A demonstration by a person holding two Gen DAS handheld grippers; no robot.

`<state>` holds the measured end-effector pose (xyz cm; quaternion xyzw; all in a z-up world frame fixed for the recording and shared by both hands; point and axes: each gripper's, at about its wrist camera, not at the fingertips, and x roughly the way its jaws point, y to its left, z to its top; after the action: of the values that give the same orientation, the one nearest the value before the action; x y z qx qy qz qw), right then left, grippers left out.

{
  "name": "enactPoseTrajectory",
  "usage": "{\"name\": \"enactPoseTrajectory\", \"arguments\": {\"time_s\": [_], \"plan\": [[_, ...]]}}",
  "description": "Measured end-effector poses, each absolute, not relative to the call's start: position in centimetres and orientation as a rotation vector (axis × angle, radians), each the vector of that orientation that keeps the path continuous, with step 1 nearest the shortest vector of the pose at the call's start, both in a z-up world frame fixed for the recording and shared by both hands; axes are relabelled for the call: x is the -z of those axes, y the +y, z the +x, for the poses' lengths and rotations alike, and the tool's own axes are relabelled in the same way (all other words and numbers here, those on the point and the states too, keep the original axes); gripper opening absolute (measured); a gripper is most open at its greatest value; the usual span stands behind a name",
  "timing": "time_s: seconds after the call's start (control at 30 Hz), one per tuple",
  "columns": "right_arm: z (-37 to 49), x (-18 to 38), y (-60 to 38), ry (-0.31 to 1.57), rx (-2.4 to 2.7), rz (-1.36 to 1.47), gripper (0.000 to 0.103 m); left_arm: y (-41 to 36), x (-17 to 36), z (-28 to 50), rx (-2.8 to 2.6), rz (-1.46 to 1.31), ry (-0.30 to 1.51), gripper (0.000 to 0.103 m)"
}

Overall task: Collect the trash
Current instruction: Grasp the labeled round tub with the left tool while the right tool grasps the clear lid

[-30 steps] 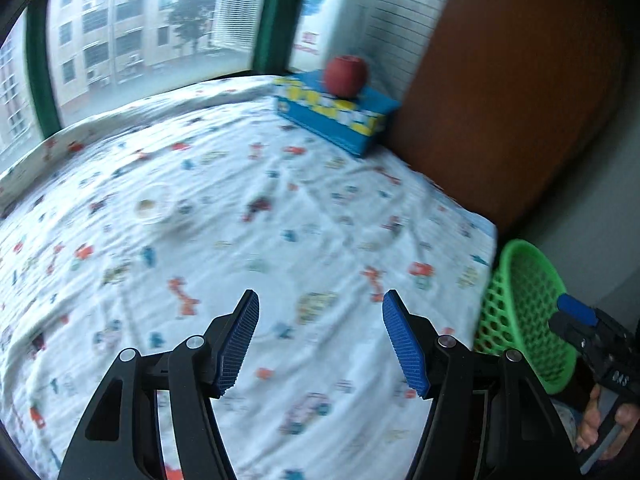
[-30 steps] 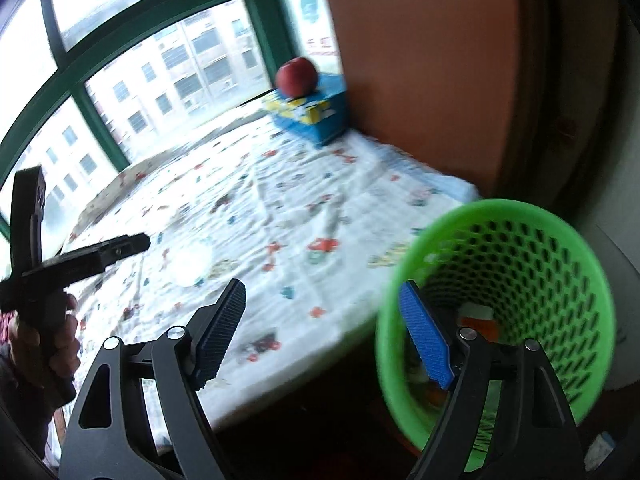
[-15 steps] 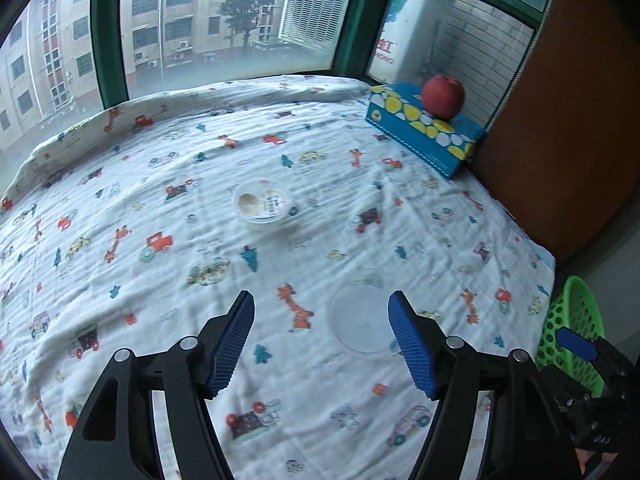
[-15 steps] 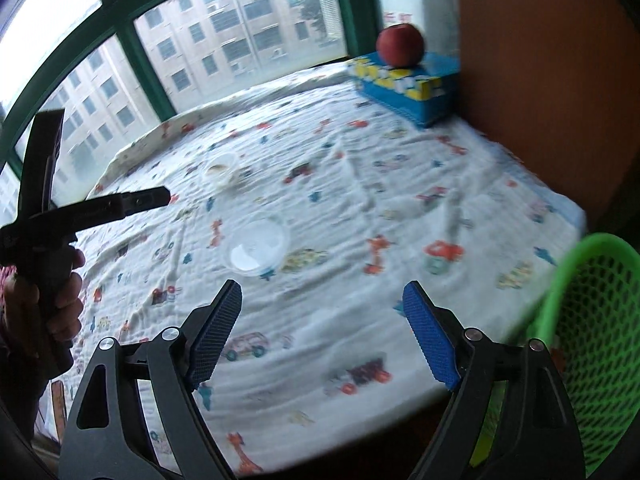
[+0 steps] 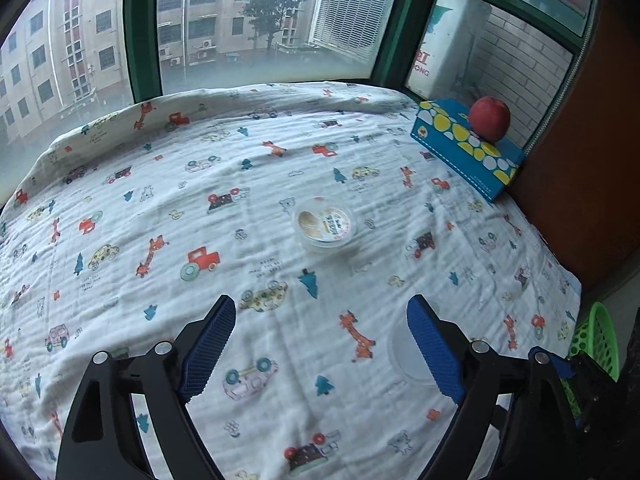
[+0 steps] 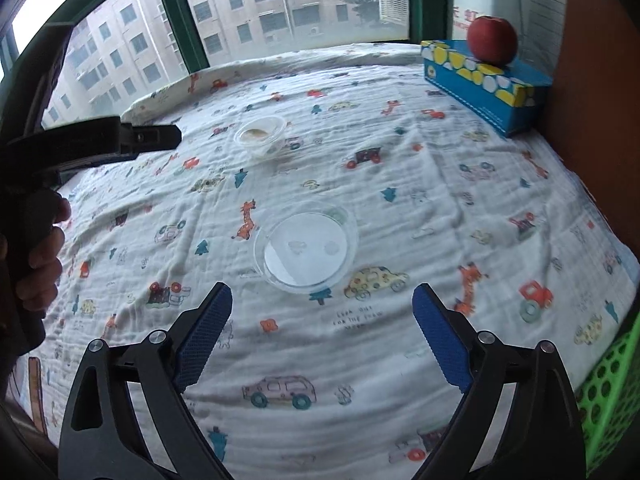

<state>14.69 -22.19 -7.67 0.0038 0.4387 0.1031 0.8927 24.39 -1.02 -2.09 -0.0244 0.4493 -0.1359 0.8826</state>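
From the left wrist view, the reach for trash is under way: the left gripper (image 5: pixel 318 344) has its jaws opening wide over the patterned table (image 5: pixel 120 240), holding nothing, with the labelled cup (image 5: pixel 325 224) farther off and the clear lid (image 5: pixel 404 354) just beside its right finger. From the right wrist view, the right gripper (image 6: pixel 322 332), jaws opening and empty, faces that lid (image 6: pixel 306 246) just ahead; next it likely must straddle the rim, then carry it to the green basket (image 6: pixel 608 380) at right.
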Motion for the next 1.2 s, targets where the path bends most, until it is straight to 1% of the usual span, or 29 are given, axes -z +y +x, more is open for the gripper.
{"name": "enactPoseTrajectory", "arguments": {"time_s": [0.3, 0.6, 0.97, 1.2], "plan": [[18.3, 10.5, -19.4, 0.955, -0.237, -0.081, 0.094, 0.7, 2.9, 27.1, 0.242, -0.055, 0.940, 0.086], [20.1, 12.5, -18.2, 0.985, -0.229, -0.155, 0.094, 1.4, 4.0, 28.7, 0.235, -0.064, 0.956, 0.087], [21.4, 13.5, -17.3, 0.991, -0.201, -0.188, 0.095, 0.7, 5.5, 30.0, 0.245, -0.045, 0.973, 0.087], [21.4, 13.6, -17.3, 0.984, -0.205, -0.198, 0.092, -0.6, 5.9, 30.8, 0.273, -0.016, 0.968, 0.087]]}}
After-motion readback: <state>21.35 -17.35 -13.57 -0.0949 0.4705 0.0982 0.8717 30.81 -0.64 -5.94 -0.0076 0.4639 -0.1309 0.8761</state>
